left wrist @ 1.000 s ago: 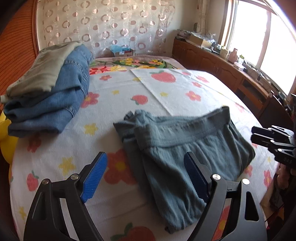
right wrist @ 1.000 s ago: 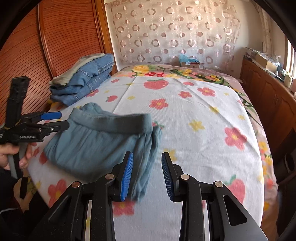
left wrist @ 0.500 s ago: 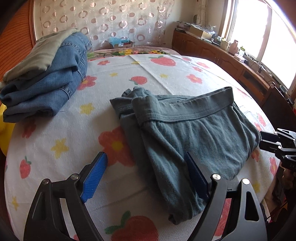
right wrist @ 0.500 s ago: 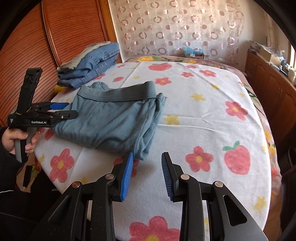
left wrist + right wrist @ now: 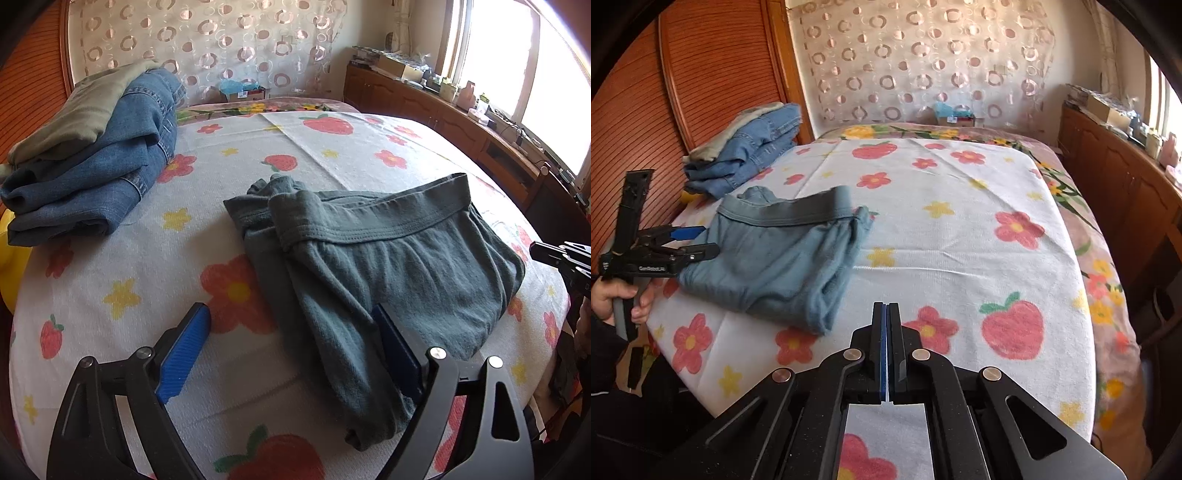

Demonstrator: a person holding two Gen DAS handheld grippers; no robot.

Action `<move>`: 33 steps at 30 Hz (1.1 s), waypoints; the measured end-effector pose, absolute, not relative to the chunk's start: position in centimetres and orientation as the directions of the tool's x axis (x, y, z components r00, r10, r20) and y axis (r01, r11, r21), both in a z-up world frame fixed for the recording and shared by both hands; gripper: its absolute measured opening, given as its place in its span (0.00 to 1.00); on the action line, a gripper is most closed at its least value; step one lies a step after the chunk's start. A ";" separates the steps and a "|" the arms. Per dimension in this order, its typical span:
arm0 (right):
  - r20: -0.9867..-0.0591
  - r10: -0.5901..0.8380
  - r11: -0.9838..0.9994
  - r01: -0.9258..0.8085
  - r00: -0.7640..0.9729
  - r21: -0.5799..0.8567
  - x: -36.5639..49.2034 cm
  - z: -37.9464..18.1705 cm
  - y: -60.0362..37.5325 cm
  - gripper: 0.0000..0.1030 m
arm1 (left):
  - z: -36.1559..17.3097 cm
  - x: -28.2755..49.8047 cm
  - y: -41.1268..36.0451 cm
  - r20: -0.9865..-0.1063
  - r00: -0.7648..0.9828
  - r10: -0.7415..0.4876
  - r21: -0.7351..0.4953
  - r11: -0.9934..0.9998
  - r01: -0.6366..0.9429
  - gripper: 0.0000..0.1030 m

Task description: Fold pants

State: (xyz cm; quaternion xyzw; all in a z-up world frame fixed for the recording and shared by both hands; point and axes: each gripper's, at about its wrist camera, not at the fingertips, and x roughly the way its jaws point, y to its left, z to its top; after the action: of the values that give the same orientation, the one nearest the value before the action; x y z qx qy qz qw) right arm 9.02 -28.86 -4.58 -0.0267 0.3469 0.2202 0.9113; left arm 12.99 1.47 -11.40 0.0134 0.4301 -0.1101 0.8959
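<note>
Across a floral towel-covered bed lay folded grey-blue cotton pants; left gripper opening wide, right gripper clamped empty, best pressing creases flat.

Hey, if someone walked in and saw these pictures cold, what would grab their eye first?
Probably the folded grey-blue pants, lying near the front edge of the bed on the bright strawberry-and-flower blanket. Next, the stack of blue jeans on the far left by the wooden wall. The left gripper hangs with its jaws wide and opening over the pants' near edge, and the right gripper is shut on nothing.
</note>
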 end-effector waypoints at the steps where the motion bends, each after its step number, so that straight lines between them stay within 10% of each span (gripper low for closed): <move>1: -0.640 0.396 0.895 -0.431 0.658 0.111 8.9 -4.6 -28.6 0.00 | -11.4 13.0 1.5 -0.773 0.606 -0.186 -0.070 0.975 0.209 0.87; 10: -0.643 0.457 0.855 -0.502 0.615 0.128 8.4 -6.1 -26.1 0.29 | -11.4 13.0 1.5 -0.772 0.608 -0.186 -0.070 0.975 0.210 0.87; 15: -0.659 0.458 0.851 -0.508 0.597 0.132 9.1 -6.7 -25.5 0.27 | -11.4 13.0 1.5 -0.772 0.608 -0.186 -0.070 0.975 0.210 0.87; 18: -0.656 0.477 0.836 -0.532 0.585 0.134 9.2 -6.7 -25.6 0.05 | -11.4 12.9 1.5 -0.772 0.608 -0.187 -0.070 0.975 0.211 0.87; 33: -0.641 0.484 0.840 -0.521 0.595 0.151 8.5 -5.9 -26.2 0.04 | -11.5 13.0 1.5 -0.772 0.608 -0.187 -0.069 0.975 0.211 0.88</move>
State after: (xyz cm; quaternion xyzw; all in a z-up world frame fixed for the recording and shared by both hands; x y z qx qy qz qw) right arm 8.53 -26.19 -5.89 -0.0262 0.3507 0.2816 0.8928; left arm 13.00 1.46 -11.46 0.0143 0.4288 -0.1110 0.8965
